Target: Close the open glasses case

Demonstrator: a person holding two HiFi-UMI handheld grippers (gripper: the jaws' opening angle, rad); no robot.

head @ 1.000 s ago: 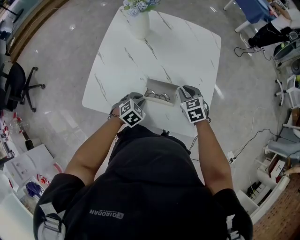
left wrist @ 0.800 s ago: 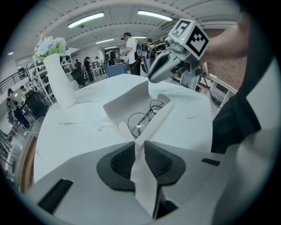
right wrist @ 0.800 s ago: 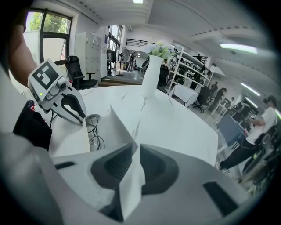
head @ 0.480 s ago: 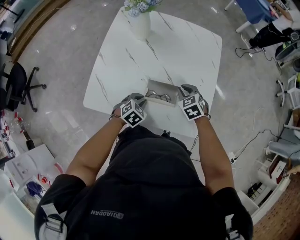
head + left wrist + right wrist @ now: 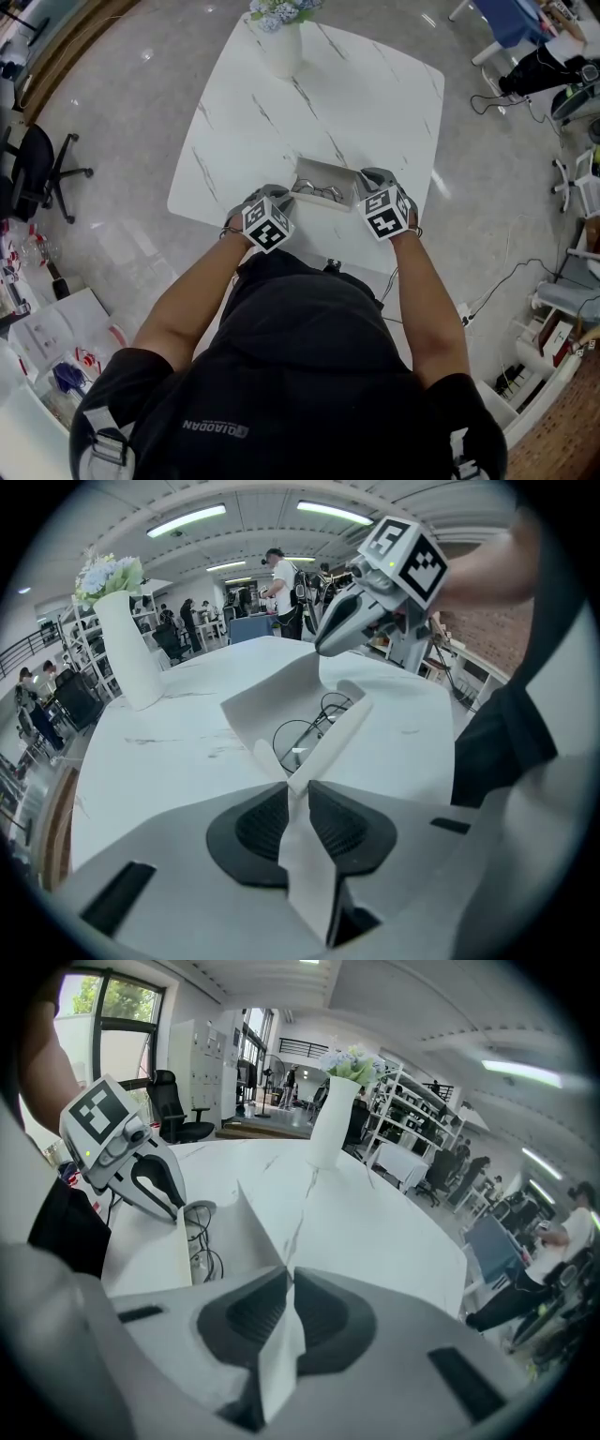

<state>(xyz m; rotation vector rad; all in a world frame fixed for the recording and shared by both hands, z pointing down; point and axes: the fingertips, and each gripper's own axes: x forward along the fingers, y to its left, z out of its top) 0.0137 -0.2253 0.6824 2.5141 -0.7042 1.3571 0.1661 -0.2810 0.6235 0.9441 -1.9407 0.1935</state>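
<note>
Pinching both ends of the open glasses case (image 5: 325,174) at the near edge of the white table (image 5: 366,103).
Left gripper (image 5: 298,794) clamped on the left end flap, right gripper (image 5: 286,1283) clamped on the right end flap; glasses (image 5: 305,738) inside.

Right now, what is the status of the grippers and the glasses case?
Left gripper shut on glasses case, one end. Right gripper shut on other end. Case open, glasses inside. Vase far back, not in the way.

On the person's black short-sleeved shirt (image 5: 309,366), at lower left of the head view, a small grey print (image 5: 214,428) seems to read "QUADDAN"; the letters are unclear.
</note>
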